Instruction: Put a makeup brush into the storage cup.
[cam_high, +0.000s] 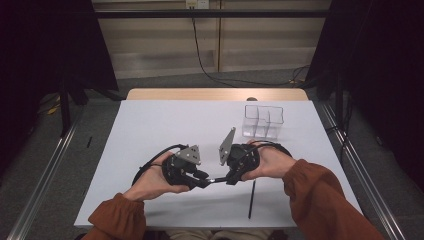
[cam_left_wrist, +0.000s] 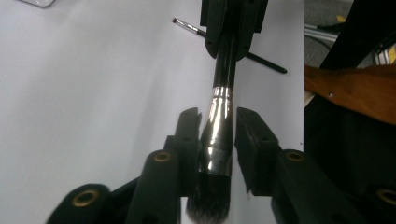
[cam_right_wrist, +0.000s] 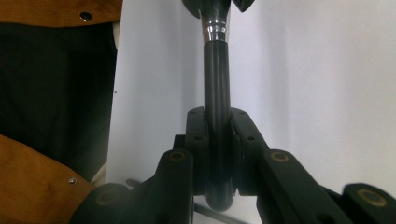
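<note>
Jaws, right gripper (cam_right_wrist: 217, 135): closed tight on the black handle end of a makeup brush (cam_right_wrist: 217, 93), pads pressed against it from both sides. Jaws, left gripper (cam_left_wrist: 218, 135): set narrowly to either side of the brush's (cam_left_wrist: 219, 121) shiny metal ferrule; the left pad lies against it, a thin gap shows at the right pad, so a firm grip cannot be confirmed.

Brush: held level above the table (cam_high: 150, 130) between the two grippers, which face each other near the front edge, just in front of the person. Bristle tuft points toward the left gripper's body; handle runs away from it into the right gripper's jaws.

Left gripper (cam_high: 200, 179): in the person's left hand (cam_high: 150, 182), grey plate on top, cable looping behind.

Right gripper (cam_high: 222, 178): in the right hand (cam_high: 270, 162), grey plate tilted up on edge.

Sleeves: rust-orange, on both forearms.

Thin brush (cam_high: 251, 199): slim, dark, lying flat on the table under the right forearm, well apart from the held one; in the left gripper view (cam_left_wrist: 229, 46) its small tip points away from the table's near edge.

Clear box (cam_high: 262, 121): transparent, with compartments, standing at the table's far right, well apart from both grippers.
</note>
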